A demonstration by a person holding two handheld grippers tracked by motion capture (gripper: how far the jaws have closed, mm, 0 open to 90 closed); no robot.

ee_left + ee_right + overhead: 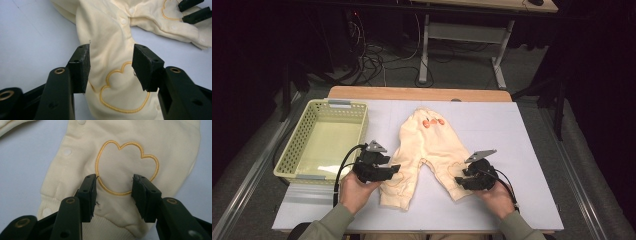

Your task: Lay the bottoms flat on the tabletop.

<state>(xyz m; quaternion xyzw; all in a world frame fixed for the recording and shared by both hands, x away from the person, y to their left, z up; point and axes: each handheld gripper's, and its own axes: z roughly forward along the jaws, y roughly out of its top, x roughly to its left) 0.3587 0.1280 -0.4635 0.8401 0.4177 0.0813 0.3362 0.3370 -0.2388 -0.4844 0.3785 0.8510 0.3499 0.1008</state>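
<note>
Table (522,150): a pale sheet covers the top in front of me, with a wooden edge showing along the far side.
Basket (297,150): a light green slotted one, at the left of the table, just beside my left hand.
Baby trousers (427,145): cream, spread flat in the middle of the table, waist away from me, the two legs splayed towards my hands; small orange marks near the waist.
Left tongs (393,170): in my left hand, at the cuff end of the left leg. The jaws stand apart over the cloth, about halfway wide, and grip nothing; the embroidered outline (125,90) lies between them.
Right tongs (460,181): in my right hand, at the right leg's cuff. Jaws likewise parted, cloth between them but not pinched.
Snap buttons (67,151): white, along the inner seam.
</note>
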